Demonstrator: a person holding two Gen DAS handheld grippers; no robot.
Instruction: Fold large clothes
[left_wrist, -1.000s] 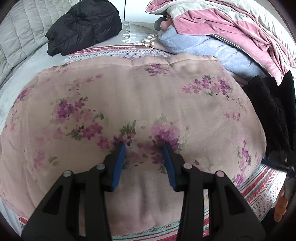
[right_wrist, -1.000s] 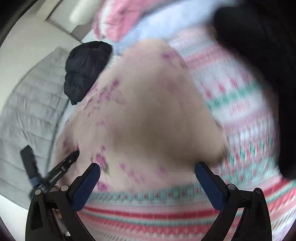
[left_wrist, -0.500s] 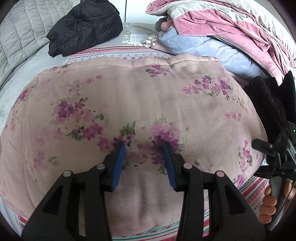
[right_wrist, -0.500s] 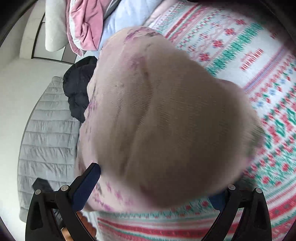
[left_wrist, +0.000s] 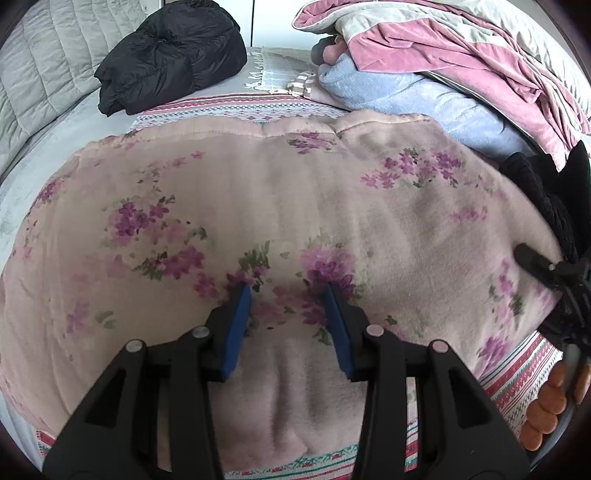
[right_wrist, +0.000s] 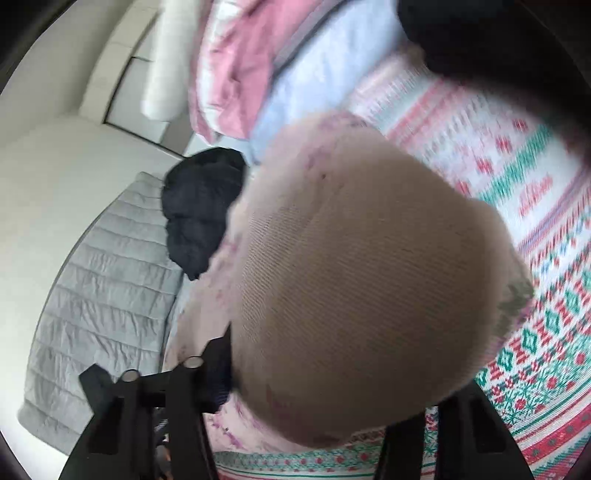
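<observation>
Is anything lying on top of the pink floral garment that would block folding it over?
Nothing visible does. The pink floral garment has a bare top; the black jacket and the pile of bedding lie beyond its far edge. The left tool already pinches a fold of it.

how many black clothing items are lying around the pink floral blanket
2: a black puffer jacket beyond the blanket's far left corner, and a black knitted garment against its right edge. More may be hidden in the pile.
</observation>
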